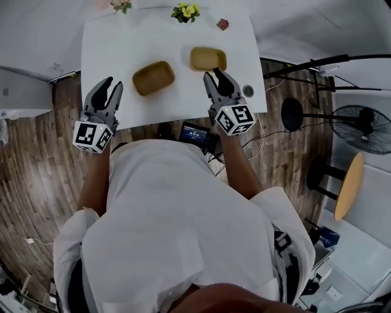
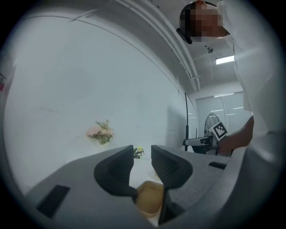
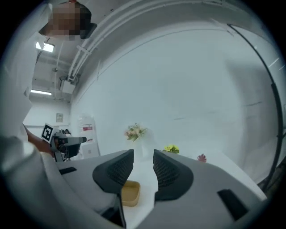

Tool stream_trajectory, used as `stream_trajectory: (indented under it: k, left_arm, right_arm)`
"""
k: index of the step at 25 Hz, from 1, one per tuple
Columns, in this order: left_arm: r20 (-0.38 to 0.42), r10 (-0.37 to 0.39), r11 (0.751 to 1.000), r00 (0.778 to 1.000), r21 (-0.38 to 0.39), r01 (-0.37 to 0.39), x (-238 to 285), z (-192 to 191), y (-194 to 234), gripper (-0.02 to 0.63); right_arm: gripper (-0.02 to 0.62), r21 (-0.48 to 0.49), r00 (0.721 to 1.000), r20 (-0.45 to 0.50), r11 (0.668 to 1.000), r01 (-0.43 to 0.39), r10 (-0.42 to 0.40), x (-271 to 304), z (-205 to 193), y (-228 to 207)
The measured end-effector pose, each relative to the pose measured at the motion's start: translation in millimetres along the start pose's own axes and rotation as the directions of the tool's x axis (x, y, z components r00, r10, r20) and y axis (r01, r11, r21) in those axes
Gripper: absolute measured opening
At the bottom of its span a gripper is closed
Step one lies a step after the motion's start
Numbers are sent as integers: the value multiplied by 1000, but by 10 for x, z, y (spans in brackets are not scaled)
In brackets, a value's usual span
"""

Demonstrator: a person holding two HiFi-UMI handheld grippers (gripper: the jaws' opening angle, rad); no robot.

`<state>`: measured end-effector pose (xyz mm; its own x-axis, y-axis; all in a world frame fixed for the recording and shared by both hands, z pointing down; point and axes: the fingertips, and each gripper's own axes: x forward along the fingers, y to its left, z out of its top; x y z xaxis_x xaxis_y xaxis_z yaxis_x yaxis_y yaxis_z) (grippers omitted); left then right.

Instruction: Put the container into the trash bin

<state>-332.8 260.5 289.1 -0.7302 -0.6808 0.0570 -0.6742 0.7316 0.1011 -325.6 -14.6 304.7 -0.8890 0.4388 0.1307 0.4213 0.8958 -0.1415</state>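
Two tan containers sit open side up on the white desk [image 1: 110, 43], well apart from each other. The left container [image 1: 153, 77] lies askew, its long axis running diagonally from near left to far right in the head view. The right container [image 1: 208, 58] lies farther back, its long axis roughly parallel to the desk's front edge. Both are shallow rounded rectangles with raised rims and a matte, fibrous-looking surface, and both look empty. The left claw [image 1: 114, 84] hangs over the desk's near left corner, well short of the left container, jaws apart with nothing between the ribbed dark pads; its own view shows that container low down beyond the gap. The right claw [image 1: 214, 74] hovers just in front of the right container, jaws likewise apart and gripping nothing, with that container showing beyond them. Along the desk's far edge stand a pink bouquet [image 1: 121, 5], yellow flowers [image 1: 185, 11] and a small red flower [image 1: 223, 24]. A small dark disc [image 1: 248, 90] lies near the desk's right edge. A fan [image 1: 366, 128] stands on the wood floor [image 1: 36, 165] to the right.
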Motion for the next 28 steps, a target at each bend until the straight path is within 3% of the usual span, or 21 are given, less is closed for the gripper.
stream_trajectory:
  k: [3,6,9,13,18,23,28]
  left_arm:
    - [-16,73,997,997,-13,-73,-67,-103,148,127]
    - [-29,153,988,988,-28,-154,-197,-182,280,127]
    - [-49,239,969,970,-47,-241,-348,-271,323,127]
    - [-74,314,945,947,-73,-319,-512,-397,362,127]
    - [-106,398,909,911,-92,-407,-710,-523,406,127]
    - [-124,450,880,884,-109,-463,-940,-593,410,127]
    - [-129,466,870,876,-117,-480,-1014,-625,458,127]
  right_arm:
    - [154,32,993,-80,996,-78,81,413,-195,-38]
    - [168,85,966,-187,982,-166,180,769,-471,45]
    - [169,142,904,-316,957,-253,286,1004,-806,149]
    - [169,208,806,-463,929,-307,370,1201,-1258,233]
    - [169,286,701,-585,912,-294,409,1374,-1741,269]
    - [163,308,667,-639,922,-234,383,1471,-1993,273]
    - [112,329,646,-665,924,-196,374,1517,-2132,265]
